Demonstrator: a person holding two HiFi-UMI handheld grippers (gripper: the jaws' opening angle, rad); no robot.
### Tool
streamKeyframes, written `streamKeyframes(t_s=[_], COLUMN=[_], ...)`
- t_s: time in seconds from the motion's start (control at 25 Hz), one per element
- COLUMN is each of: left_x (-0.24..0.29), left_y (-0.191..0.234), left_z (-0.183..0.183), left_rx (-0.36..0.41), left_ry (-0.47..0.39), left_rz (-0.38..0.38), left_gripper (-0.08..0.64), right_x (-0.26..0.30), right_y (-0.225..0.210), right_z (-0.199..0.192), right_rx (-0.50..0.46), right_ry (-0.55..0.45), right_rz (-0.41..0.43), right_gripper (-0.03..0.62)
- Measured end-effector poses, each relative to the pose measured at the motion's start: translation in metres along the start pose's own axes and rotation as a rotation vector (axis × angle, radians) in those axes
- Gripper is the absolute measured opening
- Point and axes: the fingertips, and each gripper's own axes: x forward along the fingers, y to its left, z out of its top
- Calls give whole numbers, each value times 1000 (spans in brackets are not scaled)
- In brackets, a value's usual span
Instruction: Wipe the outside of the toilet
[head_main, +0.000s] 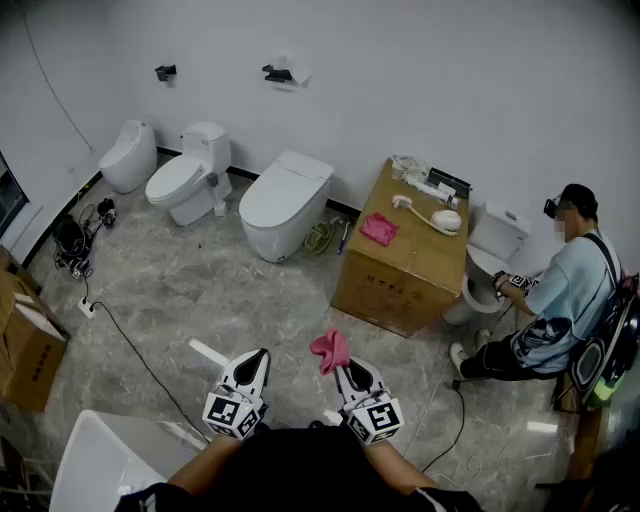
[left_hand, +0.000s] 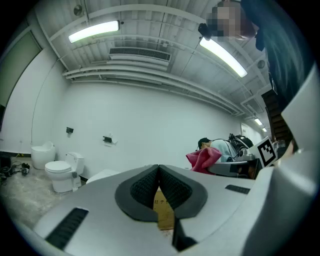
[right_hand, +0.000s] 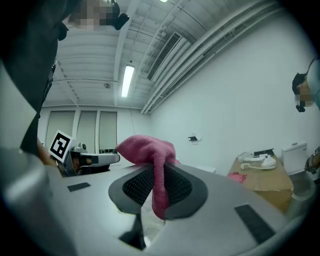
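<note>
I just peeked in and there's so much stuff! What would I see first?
Probably the bright pink cloth, pinched in the jaws of the right gripper low in the middle of the head view. Next come the white toilets lined up further back on the left. A big cardboard box sits to their right, with a person crouched just past it.

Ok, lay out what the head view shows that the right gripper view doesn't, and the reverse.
Head view only: the corner toilet, the tank toilet beside it, and the floor cable.
Right gripper view only: the ceiling light strip, the windows, and a close look at the right gripper with its jaws shut on the pink cloth.
Both: the pink cloth, the left gripper, the cardboard box with a second pink cloth on it, and the crouching person.
</note>
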Motion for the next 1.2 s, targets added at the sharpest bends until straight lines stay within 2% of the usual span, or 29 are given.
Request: streamKeyframes(t_s=[0.2,0.32,0.48,0.68,0.96,1.2], left_x=[15,24,31,38,58,101], left_y=[-11,-21,-31,-30,-2,47], left_z=[-4,-1,4,-10,-19,-30], left_rx=[-30,-2,11,-19,-33,-57], left_ry=[6,7,12,69,84,93], left_rz=[9,1,-15,-14,-19,-41], left_gripper=[14,14,14,14,14,14], right_x=[-12,-17,-18,-12,14,67], right_y=[-18,-28,-38,-45,-55,-79], right_z=[2,0,-6,-19,-34,-36], right_rx=[-9,13,36,82,107,107], right_ry=[5,-1,17,51,95,141], right_rz=[37,74,78,100,92,65], right_gripper=[69,71,71,71,71,71])
